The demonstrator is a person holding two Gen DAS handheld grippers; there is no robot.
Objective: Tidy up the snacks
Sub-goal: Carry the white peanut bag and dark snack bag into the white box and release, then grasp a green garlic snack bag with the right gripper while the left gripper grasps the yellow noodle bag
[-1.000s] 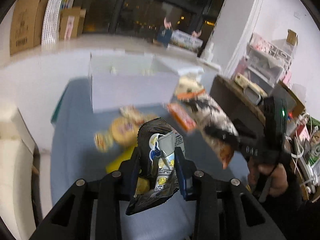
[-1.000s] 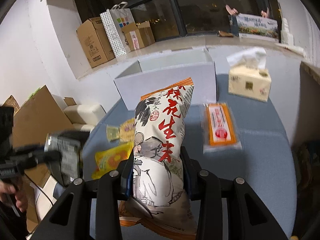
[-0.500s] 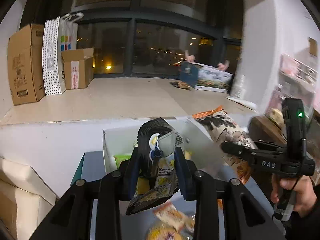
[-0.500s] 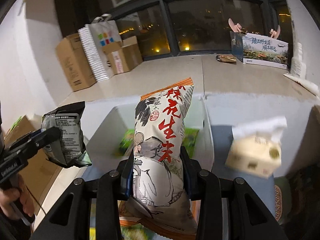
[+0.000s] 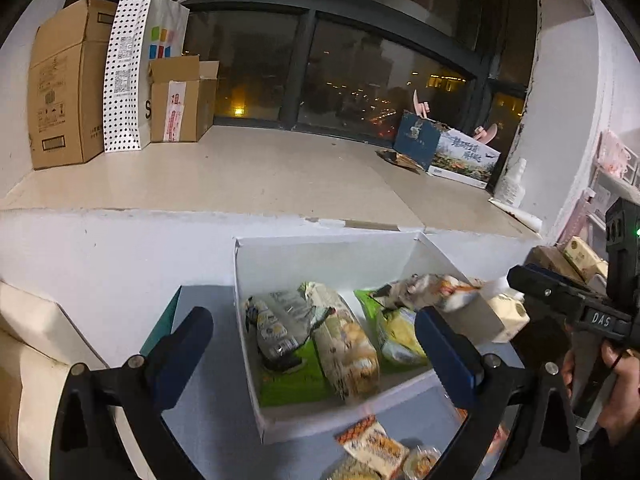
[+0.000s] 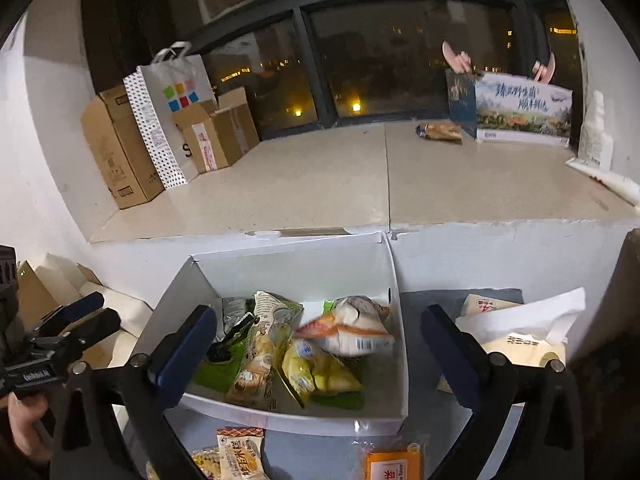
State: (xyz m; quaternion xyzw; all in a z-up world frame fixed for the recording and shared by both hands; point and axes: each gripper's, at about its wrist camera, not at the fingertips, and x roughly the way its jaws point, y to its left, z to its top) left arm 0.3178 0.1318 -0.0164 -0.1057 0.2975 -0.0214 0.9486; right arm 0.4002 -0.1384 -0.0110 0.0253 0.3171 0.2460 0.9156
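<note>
Hovering above the front lip of the white box (image 5: 320,256), the left tool (image 5: 312,344) is opening, its blue pads swinging wide with nothing pinched between them; beside it the right tool (image 6: 320,340) is opening too, likewise empty. Looking outward from the left tool, the dark grey packet (image 5: 276,328) is lying in the box's left half, just ahead and below, leaning against the pale bread-like bag (image 5: 344,344). From the right tool, the white-and-orange peanut bag (image 6: 352,332) is resting on top of the yellow packets (image 6: 316,368) toward the box's right wall, its long axis running roughly crosswise to the tool. What I judge the coming move to turn on is behind and below both tools: the snacks not yet boxed are sitting on the grey bench on the near side of the box, the striped orange-topped pack (image 6: 240,456) closer to the left hand, the flat orange packet (image 6: 394,466) closer to the right, so each tool would be pulling back toward the person to reach them.
</note>
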